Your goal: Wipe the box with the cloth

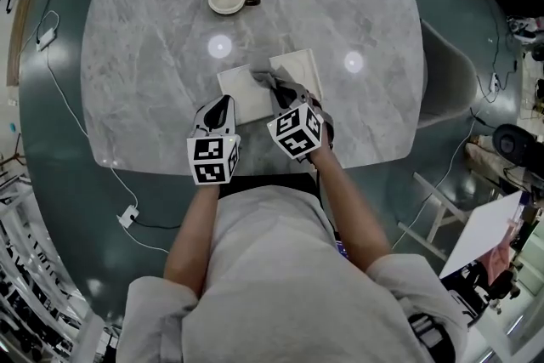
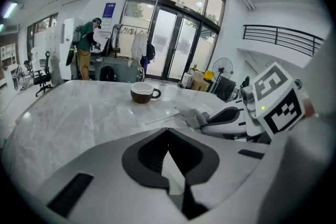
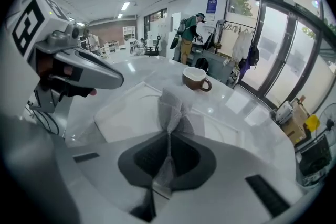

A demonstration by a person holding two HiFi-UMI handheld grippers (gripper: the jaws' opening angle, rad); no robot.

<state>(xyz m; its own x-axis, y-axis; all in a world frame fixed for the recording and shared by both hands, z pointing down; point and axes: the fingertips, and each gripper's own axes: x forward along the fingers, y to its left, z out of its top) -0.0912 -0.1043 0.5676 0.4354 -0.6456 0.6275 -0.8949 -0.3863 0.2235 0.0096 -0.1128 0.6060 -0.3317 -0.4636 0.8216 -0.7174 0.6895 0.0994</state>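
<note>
Cloth (image 3: 171, 105): grey, bunched, clamped tight between the jaws of my right claw (image 3: 169, 132), over the flat white box (image 3: 123, 115) on the marble table (image 1: 153, 30). My left claw (image 2: 168, 131): jaws together at the box's near edge; whether it pinches the box, I cannot tell.

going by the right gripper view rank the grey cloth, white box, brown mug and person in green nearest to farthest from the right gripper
1. Grey cloth, pinched in the right gripper's fingers.
2. Flat white box, on the marble table beneath the cloth.
3. Brown mug, farther along the table, slightly right.
4. Person in green, far across the room.
</note>
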